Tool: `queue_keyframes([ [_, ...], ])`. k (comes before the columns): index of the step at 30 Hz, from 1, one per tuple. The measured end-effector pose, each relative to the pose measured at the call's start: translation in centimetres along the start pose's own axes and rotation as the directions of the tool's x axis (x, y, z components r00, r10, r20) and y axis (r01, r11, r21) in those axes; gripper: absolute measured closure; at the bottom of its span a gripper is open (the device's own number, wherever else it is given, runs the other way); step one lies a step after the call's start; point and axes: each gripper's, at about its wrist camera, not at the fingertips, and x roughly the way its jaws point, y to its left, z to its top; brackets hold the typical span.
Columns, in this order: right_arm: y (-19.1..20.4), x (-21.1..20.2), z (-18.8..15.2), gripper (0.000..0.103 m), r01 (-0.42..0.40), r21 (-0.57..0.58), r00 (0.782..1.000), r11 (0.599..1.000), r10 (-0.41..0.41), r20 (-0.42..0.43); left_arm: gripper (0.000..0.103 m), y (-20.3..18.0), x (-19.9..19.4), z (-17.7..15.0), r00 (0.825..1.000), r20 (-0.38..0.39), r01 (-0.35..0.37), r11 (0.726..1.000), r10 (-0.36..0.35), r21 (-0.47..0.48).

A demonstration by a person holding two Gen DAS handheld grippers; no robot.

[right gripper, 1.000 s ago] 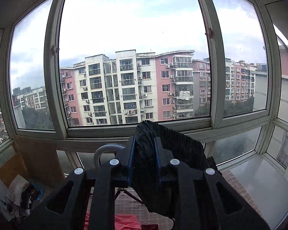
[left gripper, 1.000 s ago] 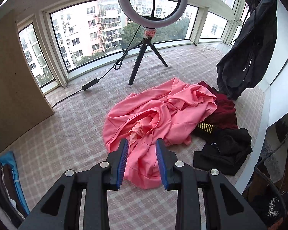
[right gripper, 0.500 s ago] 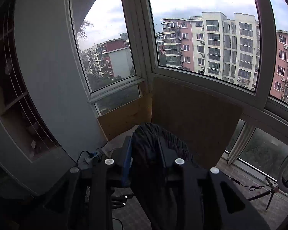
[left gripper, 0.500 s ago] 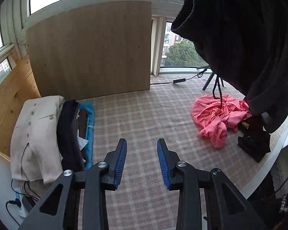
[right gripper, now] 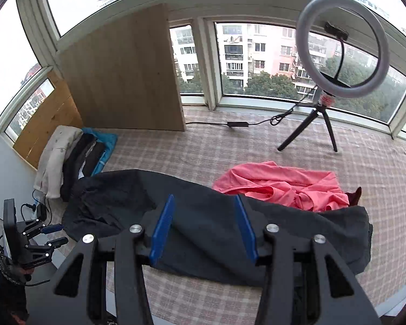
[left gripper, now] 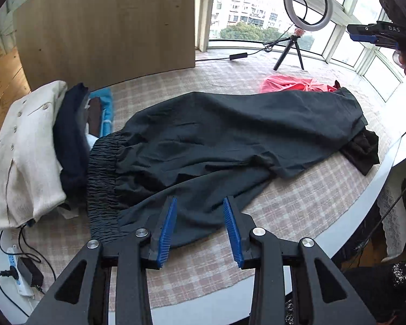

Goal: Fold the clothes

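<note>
Both claws stand partly open with nothing between the pads. The left claw (left gripper: 199, 230) hovers just above the near edge of the black trousers (left gripper: 230, 140), its jaws having just been opening, blue pads clear of the cloth. The right claw (right gripper: 203, 230) hangs over the middle of the same trousers; its jaws have also just been opening, and the cloth lies below them, not pinched.

Judging by this, the step in hand is laying out: the trousers lie spread but creased on the checked surface (left gripper: 297, 205), waistband (left gripper: 101, 178) to the left of the left claw, legs running off to its right. Next comes smoothing, then a pinch at waistband and hem to bring one half over the other; each claw must drop low enough to catch the edge, not a mid-cloth wrinkle.

Beyond the trousers, a pink garment (right gripper: 281, 187) waits crumpled ahead of the right claw. Folded clothes (left gripper: 27, 151) are stacked at far left.
</note>
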Motion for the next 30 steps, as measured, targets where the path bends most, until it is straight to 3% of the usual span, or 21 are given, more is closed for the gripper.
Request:
queue_keyframes([
  [3, -9.6, 2.0, -7.7, 0.057, 0.125, 0.192, 0.99, 0.973, -0.108, -0.095, 0.064, -7.2, 4.3, 4.5, 0.988, -0.047, 0.15, 0.979, -0.144, 0.14],
  [4, -12.0, 2.7, -10.2, 0.057, 0.171, 0.24, 0.982, 0.956, -0.147, -0.116, 0.064, -9.2, 5.7, 5.9, 0.985, -0.062, 0.171, 0.971, -0.162, 0.168],
  [7, -18.6, 3.3, -15.0, 0.057, 0.31, 0.328, 0.95, 0.892, -0.283, -0.128, 0.064, -13.7, 9.1, 9.3, 0.985, -0.091, 0.166, 0.959, -0.149, 0.229],
  [9, -22.2, 3.2, -16.2, 0.057, 0.317, 0.379, 0.948, 0.869, -0.295, -0.116, 0.064, -14.9, 10.5, 10.5, 0.984, -0.109, 0.166, 0.957, -0.144, 0.238],
  [11, -25.2, 3.4, -16.8, 0.056, 0.293, 0.426, 0.955, 0.856, -0.279, -0.097, 0.064, -14.5, 11.0, 10.7, 0.984, -0.119, 0.156, 0.963, -0.132, 0.218],
  [14, -26.1, 4.8, -15.4, 0.055, 0.214, 0.42, 0.977, 0.882, -0.198, -0.082, 0.064, -11.1, 10.5, 9.0, 0.99, -0.117, 0.089, 0.989, -0.076, 0.116],
  [16, -24.8, 6.8, -14.1, 0.044, 0.244, 0.308, 0.969, 0.919, -0.219, -0.115, 0.064, -7.5, 9.6, 6.5, 0.992, -0.123, 0.028, 1.0, -0.027, 0.002],
  [18, -23.3, 9.0, -13.0, 0.043, 0.294, 0.194, 0.952, 0.936, -0.268, -0.15, 0.064, -3.2, 8.3, 2.8, 0.989, -0.143, -0.055, 0.99, 0.036, -0.127],
  [19, -22.5, 10.1, -12.4, 0.043, 0.328, 0.137, 0.938, 0.935, -0.305, -0.167, 0.064, -1.1, 7.6, 1.0, 0.985, -0.156, -0.096, 0.977, 0.067, -0.189],
  [22, -21.7, 12.6, -11.7, 0.043, 0.313, 0.1, 0.939, 0.945, -0.291, -0.185, 0.064, 5.1, 5.5, -4.8, 0.966, -0.208, -0.222, 0.904, 0.153, -0.366],
  [23, -21.4, 13.0, -11.5, 0.053, 0.316, 0.091, 0.938, 0.944, -0.297, -0.178, 0.064, 6.8, 4.8, -6.8, 0.958, -0.224, -0.258, 0.873, 0.177, -0.413],
  [24, -21.0, 13.1, -11.3, 0.071, 0.322, 0.072, 0.937, 0.944, -0.307, -0.168, 0.064, 8.4, 4.0, -8.6, 0.951, -0.238, -0.289, 0.842, 0.198, -0.456],
  [27, -20.3, 12.2, -10.8, 0.095, 0.311, 0.046, 0.942, 0.949, -0.302, -0.143, 0.064, 11.8, 2.2, -12.3, 0.939, -0.248, -0.34, 0.766, 0.24, -0.546],
  [30, -20.4, 10.1, -10.3, 0.099, 0.302, 0.068, 0.949, 0.951, -0.294, -0.115, 0.063, 13.8, 0.9, -13.8, 0.942, -0.223, -0.336, 0.73, 0.252, -0.595],
])
